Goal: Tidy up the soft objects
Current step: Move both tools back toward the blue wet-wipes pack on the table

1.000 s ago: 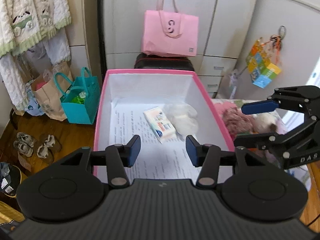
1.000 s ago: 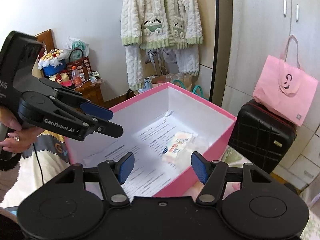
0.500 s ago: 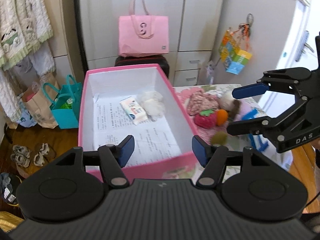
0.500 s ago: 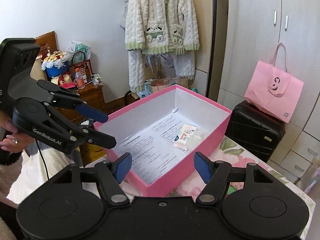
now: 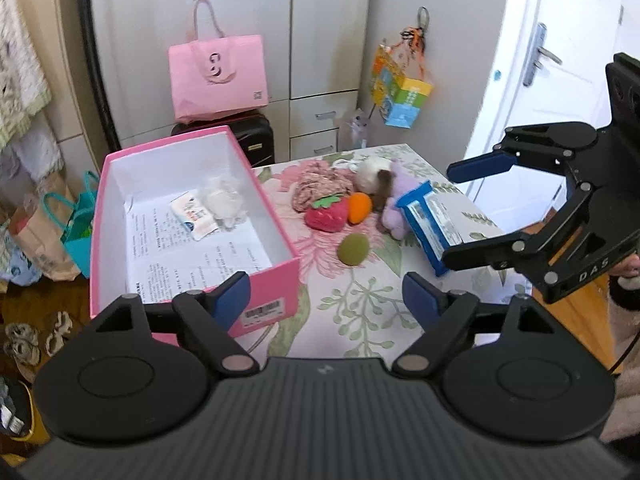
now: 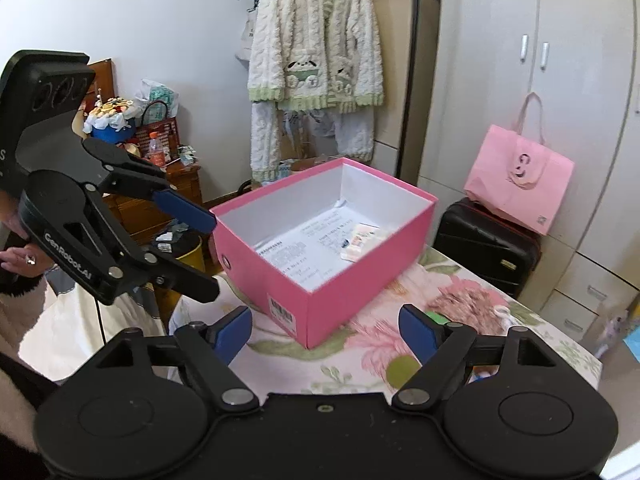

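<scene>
A pink box (image 5: 276, 280) stands on the floral table, holding a tissue pack (image 5: 192, 216) and a white fluffy piece (image 5: 224, 200). To its right lie a strawberry plush (image 5: 326, 214), an orange plush (image 5: 359, 207), a green ball (image 5: 354, 249), a purple plush (image 5: 394, 204), a pink knitted piece (image 5: 320, 186) and a blue packet (image 5: 430, 220). My left gripper (image 5: 326, 296) hovers before the box's near corner, its jaws opening with nothing between them. My right gripper (image 6: 325, 326) faces the pink box (image 6: 352, 280) from the table's right side, its jaws also opening and empty.
A pink tote bag (image 5: 216, 76) sits on a black suitcase (image 5: 256, 136) behind the table. A teal bag (image 5: 80, 232) and shoes (image 5: 24, 340) are on the floor at the left. A fluffy jacket (image 6: 312, 52) hangs behind the box, and a white door (image 5: 560, 80) is at the right.
Both grippers have pulled back from over the box, and their jaws have spread wider. The plush toys on the table have come into the left wrist view.
</scene>
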Tool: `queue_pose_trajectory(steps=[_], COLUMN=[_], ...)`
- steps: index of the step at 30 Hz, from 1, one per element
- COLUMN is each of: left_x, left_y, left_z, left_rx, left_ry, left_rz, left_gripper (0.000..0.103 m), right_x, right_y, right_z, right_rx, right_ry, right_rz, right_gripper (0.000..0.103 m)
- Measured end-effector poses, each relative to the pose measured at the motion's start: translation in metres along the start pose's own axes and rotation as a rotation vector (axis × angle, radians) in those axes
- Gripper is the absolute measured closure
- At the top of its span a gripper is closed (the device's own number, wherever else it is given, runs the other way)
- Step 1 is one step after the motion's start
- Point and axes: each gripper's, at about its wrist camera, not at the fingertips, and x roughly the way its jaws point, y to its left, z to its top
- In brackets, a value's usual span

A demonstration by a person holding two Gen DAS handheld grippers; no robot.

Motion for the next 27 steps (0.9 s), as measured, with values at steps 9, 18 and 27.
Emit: queue_pose_trajectory(steps=[9,18,27], left_x=[0.018,0.071,0.141], left_y=[-0.042,-0.082,-0.089], left_z=[0.001,0.007,-0.004], left_rx=[0.080,0.130,-0.015], left_ry=[-0.008,0.022,0.001], left_rz=[-0.044,-0.151,-0.284], left_gripper=[0.009,0.009,0.012], right_x=[-0.029,-0.023,0.033], right_y=[-0.021,-0.052,-0.078], right_z=[-0.047,-0.103,-0.170], right_rx=[0.053,0.109,0.068], right_ry=[-0.011,-0.022,-0.081], right_rz=[-0.095,-0.150,-0.274], right_gripper=[0.008,0.008,0.009])
